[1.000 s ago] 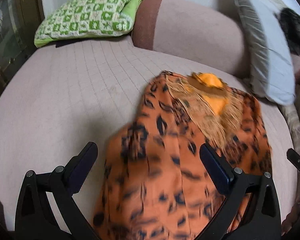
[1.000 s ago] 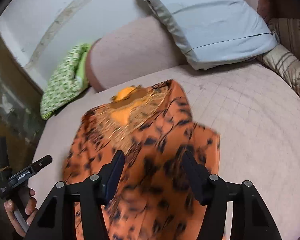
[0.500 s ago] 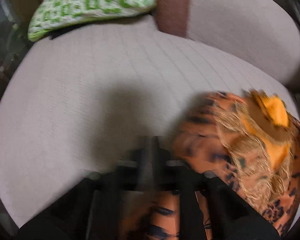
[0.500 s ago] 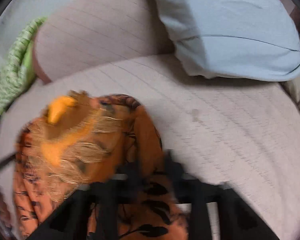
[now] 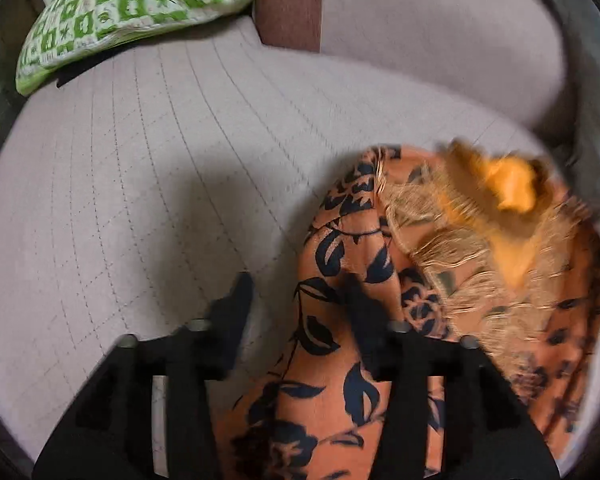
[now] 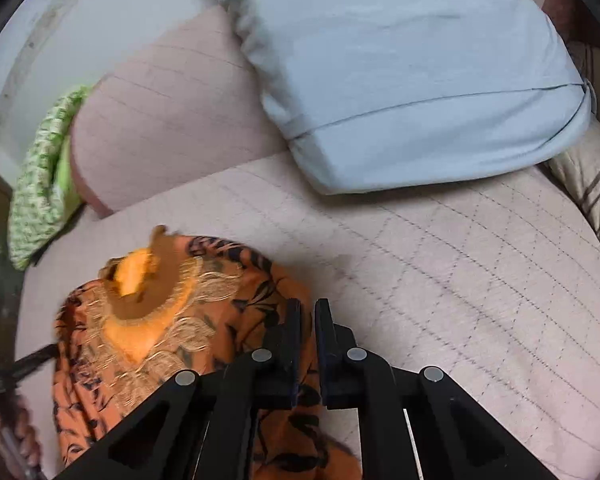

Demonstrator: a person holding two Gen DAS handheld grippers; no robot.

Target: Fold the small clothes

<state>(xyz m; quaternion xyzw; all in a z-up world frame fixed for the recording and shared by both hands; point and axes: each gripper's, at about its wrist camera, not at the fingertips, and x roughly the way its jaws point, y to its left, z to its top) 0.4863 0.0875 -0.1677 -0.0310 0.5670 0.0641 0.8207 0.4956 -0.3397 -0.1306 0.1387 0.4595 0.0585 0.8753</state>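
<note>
An orange garment (image 5: 352, 288) with a black leaf print, gold fringe and an orange collar lies bunched on the pink quilted bed (image 5: 140, 184). It also shows in the right wrist view (image 6: 172, 320). My left gripper (image 5: 296, 300) is open, its fingers (image 5: 236, 300) straddling the garment's left edge, one on the bed side, one over the cloth. My right gripper (image 6: 307, 320) is shut on the garment's right edge, with cloth pinched between its fingers (image 6: 292, 328).
A green patterned cushion (image 5: 132, 12) lies at the far left. A pink bolster (image 5: 428, 40) runs along the back. A grey-blue pillow (image 6: 412, 72) leans at the right, with a striped cushion (image 6: 592, 176) beside it.
Both grippers moved forward and closed on the garment's edges, folding it upward toward the collar. The left gripper has now opened again; the right stays shut on the cloth.
</note>
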